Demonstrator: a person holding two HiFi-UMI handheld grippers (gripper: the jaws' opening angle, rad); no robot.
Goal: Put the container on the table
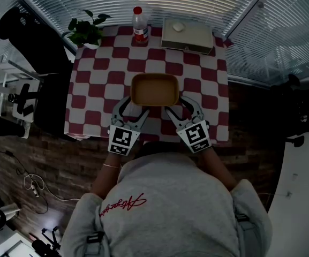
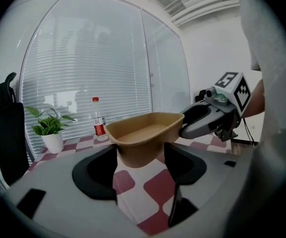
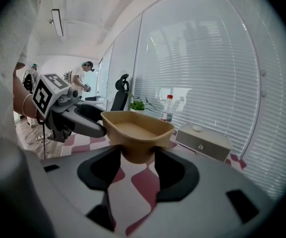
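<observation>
The tan container (image 1: 154,90) is over the near half of the checked table (image 1: 92,84), and it seems to hang a little above the cloth. The left gripper (image 1: 137,105) clamps its near-left corner between wide-set jaws. The right gripper (image 1: 178,105) clamps the near-right corner the same way.

This looks like an office used as a test room. Venetian blinds (image 1: 197,4) cover tall curved windows from side to side, and a black office chair (image 1: 20,25) stands beside the tabletop (image 1: 90,90) with its red-and-white checked cloth. Loose cables (image 1: 34,186) lie on the wood floor (image 1: 52,154) — and two people (image 3: 85,76) stand further back under a ceiling strip light (image 3: 57,23).
</observation>
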